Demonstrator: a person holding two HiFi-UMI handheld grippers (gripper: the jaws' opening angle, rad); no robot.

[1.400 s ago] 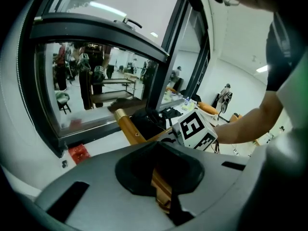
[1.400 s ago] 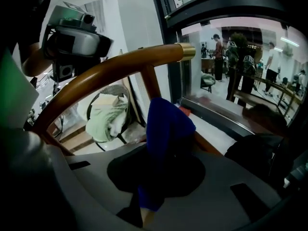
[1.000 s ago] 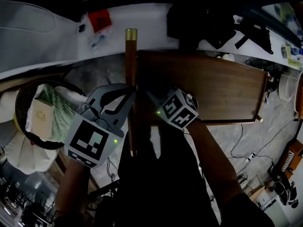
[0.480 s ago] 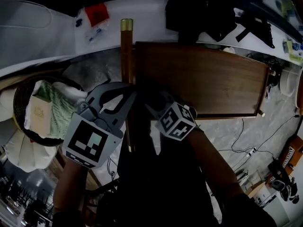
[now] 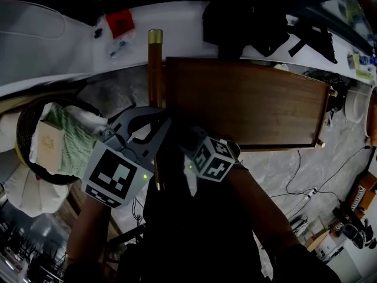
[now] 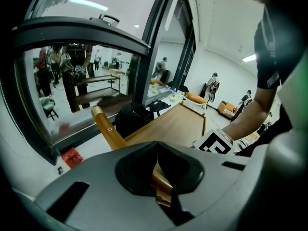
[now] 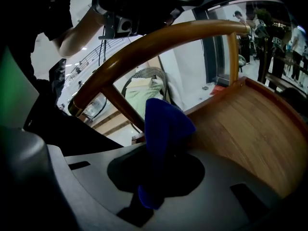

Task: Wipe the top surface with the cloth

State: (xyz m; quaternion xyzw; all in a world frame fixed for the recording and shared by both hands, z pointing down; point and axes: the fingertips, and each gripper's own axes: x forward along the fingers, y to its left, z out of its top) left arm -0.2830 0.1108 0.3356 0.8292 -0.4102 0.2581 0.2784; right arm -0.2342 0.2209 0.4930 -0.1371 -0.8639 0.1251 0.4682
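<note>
The left tongs [image 5: 158,122] are closed narrow on a wooden rail [image 5: 154,69] with a brass cap at its far end; in the left gripper view the wood sits pinched between the jaws. The rail runs along the left edge of the wooden top [image 5: 247,102], a brown board with a raised rim. The right tongs [image 5: 185,133] sit just beside the left ones, at the near left corner of that top. They grip a blue cloth [image 7: 163,129], bunched and standing up out of the jaws, with its free end against the wood at the corner. A dark round basket [image 5: 26,128] holding green fabric stands on the floor to the left.
</note>
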